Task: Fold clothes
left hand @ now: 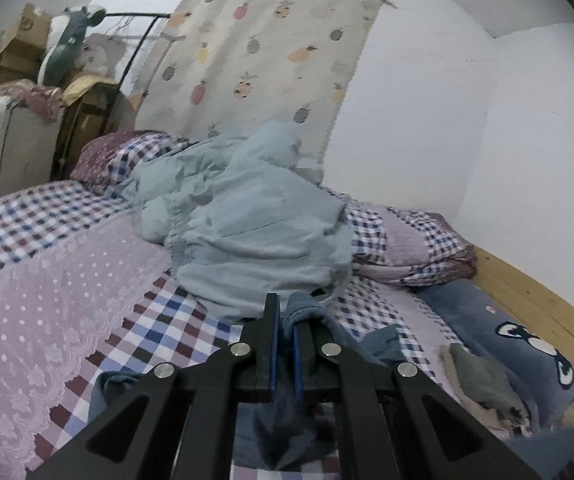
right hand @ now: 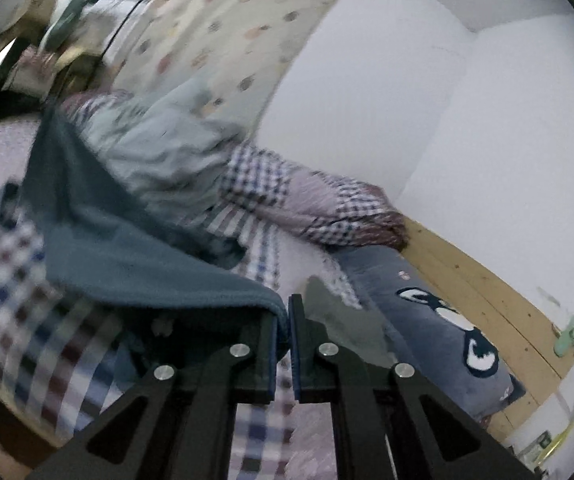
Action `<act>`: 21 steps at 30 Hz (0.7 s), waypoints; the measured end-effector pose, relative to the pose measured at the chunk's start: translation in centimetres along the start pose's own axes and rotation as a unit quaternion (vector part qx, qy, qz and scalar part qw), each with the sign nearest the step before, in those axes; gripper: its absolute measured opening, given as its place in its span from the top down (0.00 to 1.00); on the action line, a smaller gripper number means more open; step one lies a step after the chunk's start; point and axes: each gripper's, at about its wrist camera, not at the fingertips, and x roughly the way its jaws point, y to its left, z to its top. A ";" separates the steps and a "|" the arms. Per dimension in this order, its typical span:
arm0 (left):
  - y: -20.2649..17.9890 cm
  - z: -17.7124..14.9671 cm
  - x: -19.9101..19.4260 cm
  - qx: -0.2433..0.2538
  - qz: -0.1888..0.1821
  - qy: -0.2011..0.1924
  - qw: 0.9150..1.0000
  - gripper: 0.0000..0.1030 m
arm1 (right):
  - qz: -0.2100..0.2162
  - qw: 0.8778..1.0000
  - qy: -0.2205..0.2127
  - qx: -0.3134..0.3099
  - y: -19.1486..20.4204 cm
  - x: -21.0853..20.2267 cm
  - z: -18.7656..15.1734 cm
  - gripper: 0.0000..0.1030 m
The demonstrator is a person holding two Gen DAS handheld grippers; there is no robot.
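Above the checked bed (left hand: 47,240), the left claw (left hand: 285,320) pinches one edge of the teal fleece garment (right hand: 119,240); the right claw (right hand: 283,320) pinches another, the cloth lifted between. Both edges should be kept level and taut before lowering, clear of the pale-blue quilt (left hand: 247,216).

Left gripper (left hand: 285,320) and right gripper (right hand: 283,320) both clamped closed

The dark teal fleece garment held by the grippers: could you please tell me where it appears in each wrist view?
Left wrist view: the dark teal fleece garment sits bottom centre, pinched in the left gripper and hanging below.
Right wrist view: it spreads across the left and centre, its edge clamped in the right gripper.
Shared landmark: the pale blue quilted jacket heaped on the bed behind.
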 end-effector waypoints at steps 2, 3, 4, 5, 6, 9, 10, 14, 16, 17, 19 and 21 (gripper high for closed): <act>-0.9 1.4 -1.4 0.005 -0.007 -0.012 1.000 0.96 | -0.008 1.000 -0.012 0.022 -2.1 -0.4 1.4 0.97; -1.4 2.4 -2.4 0.006 -0.013 -0.019 1.000 0.96 | -0.012 0.999 -0.019 0.034 -3.2 -0.6 2.2 0.97; -1.9 3.5 -3.3 0.006 -0.020 -0.027 0.999 0.96 | -0.016 0.998 -0.026 0.046 -4.3 -0.8 3.0 0.97; -2.5 4.6 -4.2 0.006 -0.026 -0.035 0.999 0.96 | -0.018 0.998 -0.033 0.059 -5.4 -0.9 3.8 0.97; -2.9 5.6 -5.1 0.006 -0.032 -0.042 0.999 0.96 | -0.019 0.996 -0.040 0.071 -6.5 -1.0 4.6 0.97; -4.6 8.9 -7.7 0.012 -0.046 -0.061 0.997 0.96 | -0.020 0.992 -0.064 0.105 -9.5 -1.7 7.2 0.97; -5.1 10.1 -8.6 0.015 -0.050 -0.068 0.996 0.96 | -0.012 0.990 -0.070 0.119 -10.5 -1.9 8.0 0.97; -7.0 14.4 -12.1 0.022 -0.060 -0.090 0.994 0.96 | 0.047 0.975 -0.090 0.200 -15.3 -2.7 11.2 0.97; -7.8 16.3 -13.9 0.025 -0.064 -0.100 0.993 0.96 | 0.060 0.968 -0.099 0.221 -16.9 -3.1 12.4 0.97; -8.1 17.3 -14.9 0.025 -0.065 -0.105 0.992 0.96 | 0.062 0.966 -0.106 0.227 -17.7 -3.5 13.0 0.97; -8.6 19.0 -16.9 0.025 -0.069 -0.114 0.991 0.96 | 0.065 0.963 -0.119 0.234 -18.8 -4.3 14.0 0.97; -9.1 20.5 -18.8 0.024 -0.074 -0.122 0.990 0.96 | 0.065 0.961 -0.134 0.234 -19.8 -5.4 15.2 0.97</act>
